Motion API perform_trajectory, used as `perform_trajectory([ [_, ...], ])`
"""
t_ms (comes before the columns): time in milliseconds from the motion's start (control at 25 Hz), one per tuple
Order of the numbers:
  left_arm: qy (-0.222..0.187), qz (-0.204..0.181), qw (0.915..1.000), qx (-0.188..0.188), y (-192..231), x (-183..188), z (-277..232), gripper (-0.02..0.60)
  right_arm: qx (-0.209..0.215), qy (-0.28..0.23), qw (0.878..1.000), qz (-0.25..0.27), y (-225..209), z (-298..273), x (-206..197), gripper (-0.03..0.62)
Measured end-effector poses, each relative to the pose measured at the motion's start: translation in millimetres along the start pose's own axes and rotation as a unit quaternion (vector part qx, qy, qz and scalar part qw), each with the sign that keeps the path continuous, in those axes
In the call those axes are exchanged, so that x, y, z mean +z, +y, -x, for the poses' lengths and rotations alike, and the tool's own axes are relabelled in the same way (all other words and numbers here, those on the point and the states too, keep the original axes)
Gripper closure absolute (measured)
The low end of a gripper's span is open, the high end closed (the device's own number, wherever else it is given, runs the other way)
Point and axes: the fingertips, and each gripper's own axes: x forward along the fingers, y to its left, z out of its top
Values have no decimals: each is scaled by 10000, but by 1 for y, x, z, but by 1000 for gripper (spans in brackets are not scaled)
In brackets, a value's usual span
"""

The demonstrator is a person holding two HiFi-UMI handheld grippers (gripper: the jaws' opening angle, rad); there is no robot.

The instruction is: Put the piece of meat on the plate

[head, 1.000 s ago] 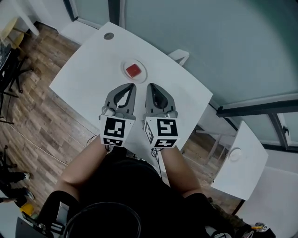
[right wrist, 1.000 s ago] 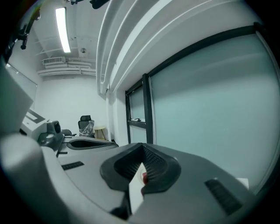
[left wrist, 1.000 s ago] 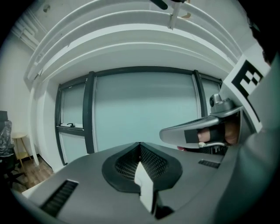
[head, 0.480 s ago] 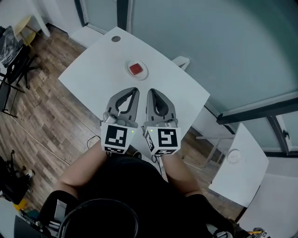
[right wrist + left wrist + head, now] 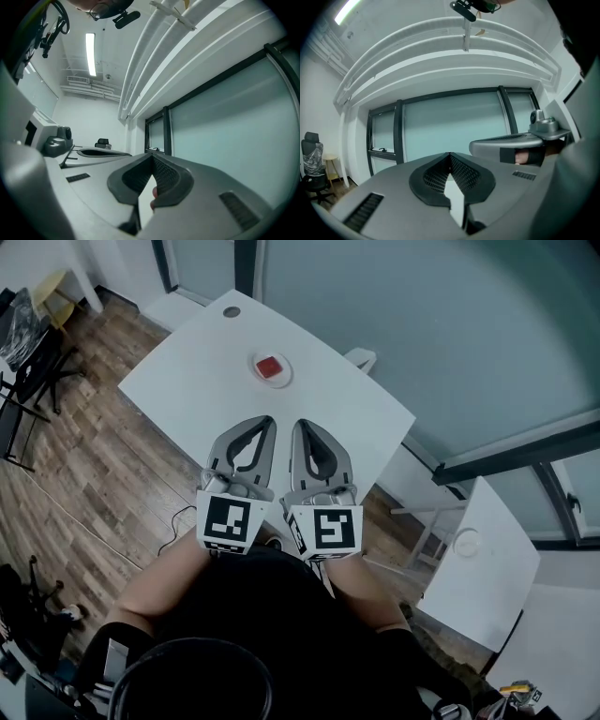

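The meat [image 5: 270,366] lies on the plate [image 5: 287,377] at the far side of the bench [image 5: 197,371], well apart from both tools. The left tool [image 5: 268,420] and right tool [image 5: 300,424] are each pressed together on nothing, level and side by side near the person. The task looks done, so it is best to keep both tools clear of the plate and not knock the bench.

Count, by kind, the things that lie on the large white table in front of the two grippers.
Round white plate: 1
Red square piece of meat, on that plate: 1
Small grey round object, near the far corner: 1
Total: 3
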Motion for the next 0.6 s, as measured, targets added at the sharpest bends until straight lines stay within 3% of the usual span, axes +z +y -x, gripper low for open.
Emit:
perform_trajectory([
  [600, -123, -35, 9999, -22, -36, 9, 34, 578, 8, -175, 9998, 113, 10, 47, 10, 591],
])
